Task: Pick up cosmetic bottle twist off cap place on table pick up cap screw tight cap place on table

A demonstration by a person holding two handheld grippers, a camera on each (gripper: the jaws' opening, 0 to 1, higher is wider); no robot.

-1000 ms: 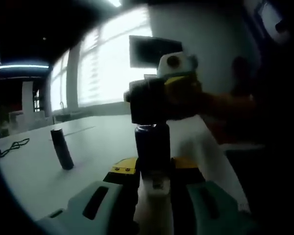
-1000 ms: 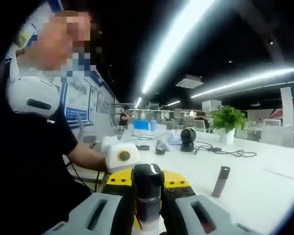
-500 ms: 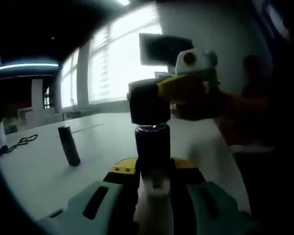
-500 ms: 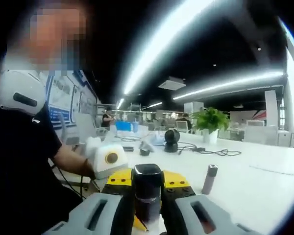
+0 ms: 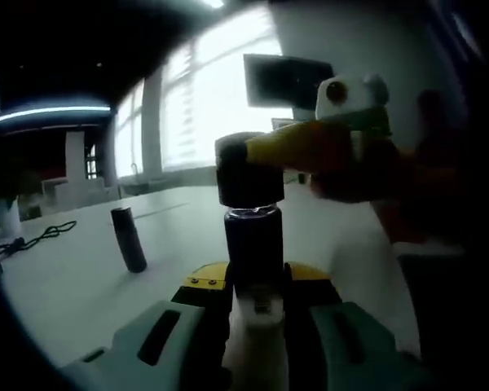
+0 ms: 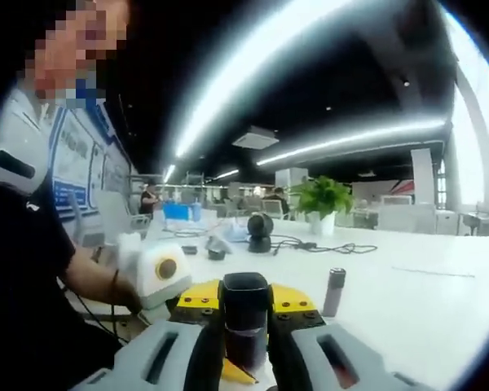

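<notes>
**Both grippers clamped on one dark cosmetic bottle above the white table**

In the left gripper view, the left gripper (image 5: 257,305) has its jaws closed on the lower body of the cosmetic bottle (image 5: 253,248), which stands upright between them. The bottle is dark, with a thin pale ring just under its cap (image 5: 248,169). The cap is a wider dark cylinder sitting on top of the bottle's neck. From the right of the bottle, the right gripper (image 5: 265,151) reaches in, its yellow finger lying against the cap's side and gripping it; a hand (image 5: 407,191) behind it is blurred.

In the right gripper view, the right gripper (image 6: 245,322) has its jaws pressed against the cap (image 6: 245,295), with the bottle (image 6: 245,342) below it seen end-on between the yellow inner faces. Just left of the bottle, the left gripper's (image 6: 159,273) white housing and the forearm holding it show.

The bottle is held up off the white table (image 5: 73,281). To the left of the bottle in the left gripper view, a second dark cylindrical container (image 5: 129,239) stands upright on the table, well apart; further left lies a dark cable (image 5: 33,238). In the right gripper view the same container (image 6: 333,291) stands to the right of the bottle, and beyond it are a potted green plant (image 6: 319,199) and a round black device (image 6: 260,226).
</notes>
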